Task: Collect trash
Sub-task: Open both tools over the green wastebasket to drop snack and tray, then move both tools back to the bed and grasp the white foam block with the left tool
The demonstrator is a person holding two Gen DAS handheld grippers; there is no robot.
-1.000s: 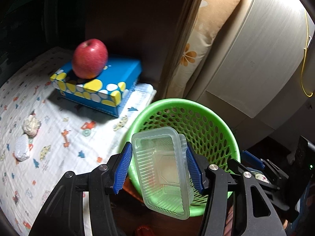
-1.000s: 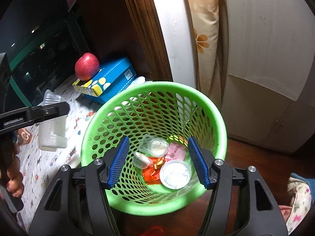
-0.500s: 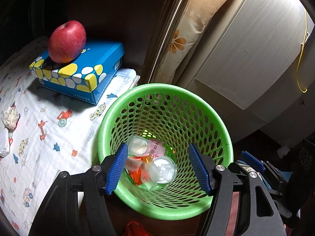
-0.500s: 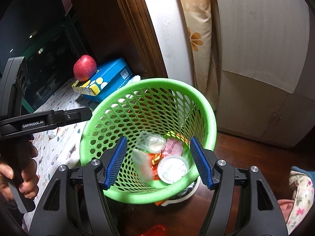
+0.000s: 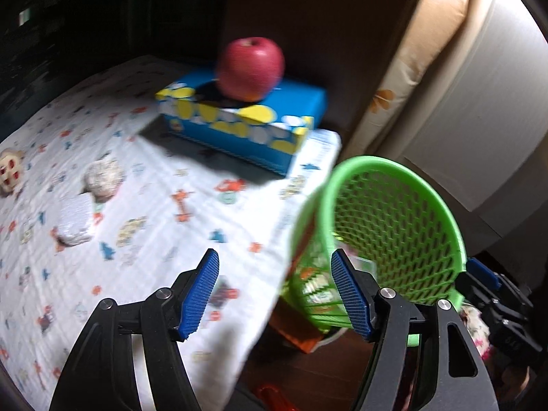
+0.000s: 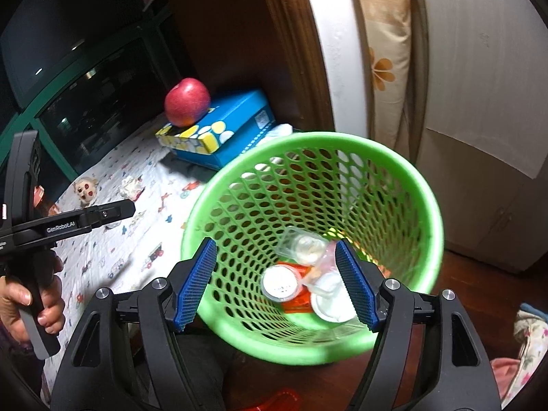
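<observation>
Swinging my left gripper [image 5: 274,294] toward the patterned cloth [image 5: 144,246], and the main risk I see is grabbing the wrong thing: the red apple [image 5: 251,68] on the blue tissue box [image 5: 246,120] sits ahead of the jaws and is probably not trash. The real targets look like the two crumpled white wads [image 5: 102,178] ahead and to the left of my left gripper, lying close together on the cloth. A sloppy pinch could take both, or bunch up cloth with them. The left view is blurred, so lining up on a small soft wad may miss. A small toy-like figure [image 5: 10,171] lies further left; can't tell if it counts as trash.

Second risk: the green basket [image 6: 308,144] stands just right of my left gripper and right under my right gripper [image 6: 275,282]; a careless sweep could knock it and spill the cups and wrappers [image 6: 301,274] already at the bottom.

Left gripper: jaws opening, about medium width, nothing between the pads, touching nothing. Right gripper: jaws opening too, fairly wide, empty, hovering above the basket mouth with the collected trash seen between its fingers [image 6: 195,284] but far below them.
</observation>
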